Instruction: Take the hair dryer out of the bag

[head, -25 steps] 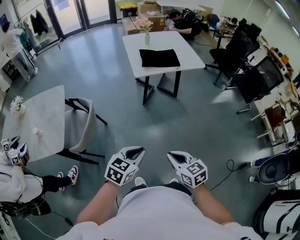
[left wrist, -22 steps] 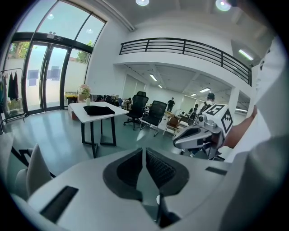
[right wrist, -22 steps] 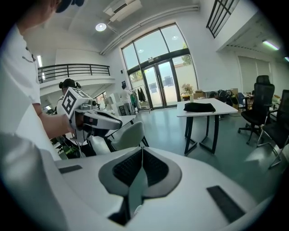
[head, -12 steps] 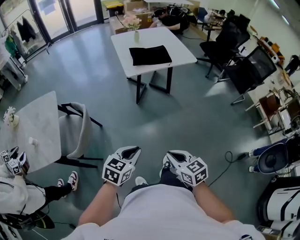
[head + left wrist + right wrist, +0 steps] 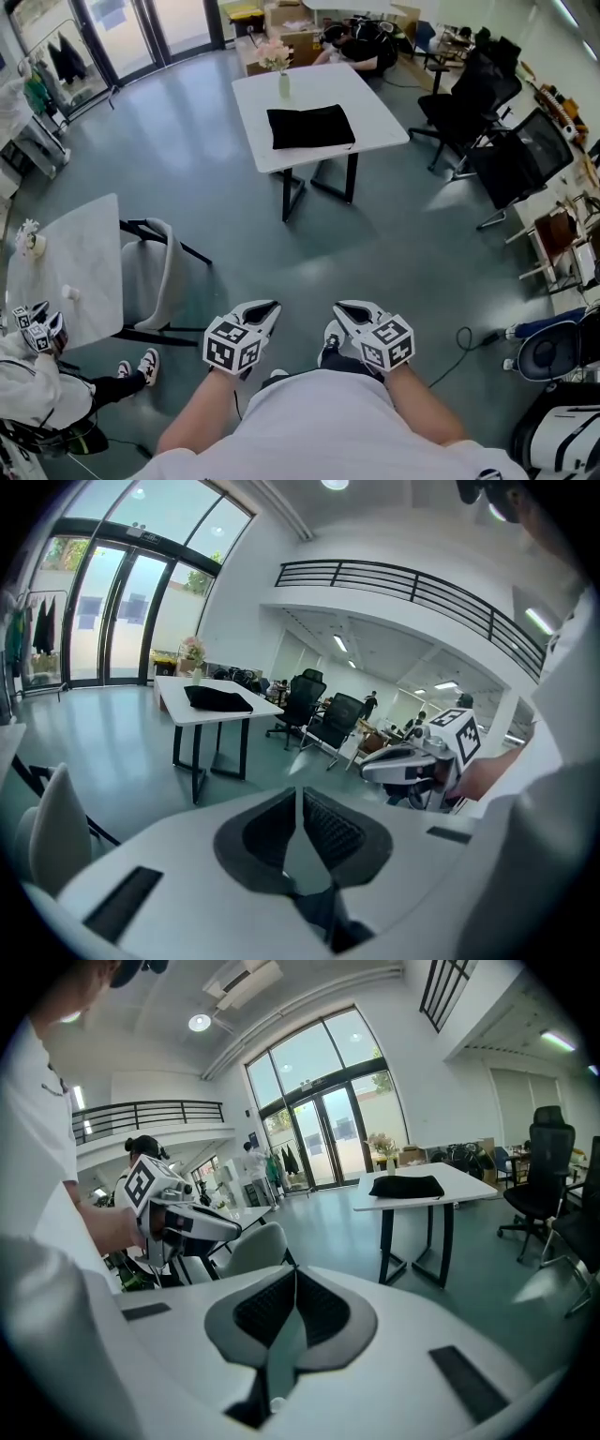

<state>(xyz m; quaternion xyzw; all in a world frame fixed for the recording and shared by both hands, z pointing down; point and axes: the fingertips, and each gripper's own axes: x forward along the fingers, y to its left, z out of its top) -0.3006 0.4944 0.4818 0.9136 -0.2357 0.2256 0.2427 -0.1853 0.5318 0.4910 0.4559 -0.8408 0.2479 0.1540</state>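
As the person holds both low by the waist, the left gripper (image 5: 266, 309) and right gripper (image 5: 348, 310) each show jaws closed together, gripping nothing. Well ahead, the flat black fabric bag (image 5: 310, 127) lies on the white rectangular table (image 5: 380, 108).

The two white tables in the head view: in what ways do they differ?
The far table holds a black bag and a vase of pink flowers; the left table only small items. A grey chair stands against the left table, none against the far table. Both tops are pale.
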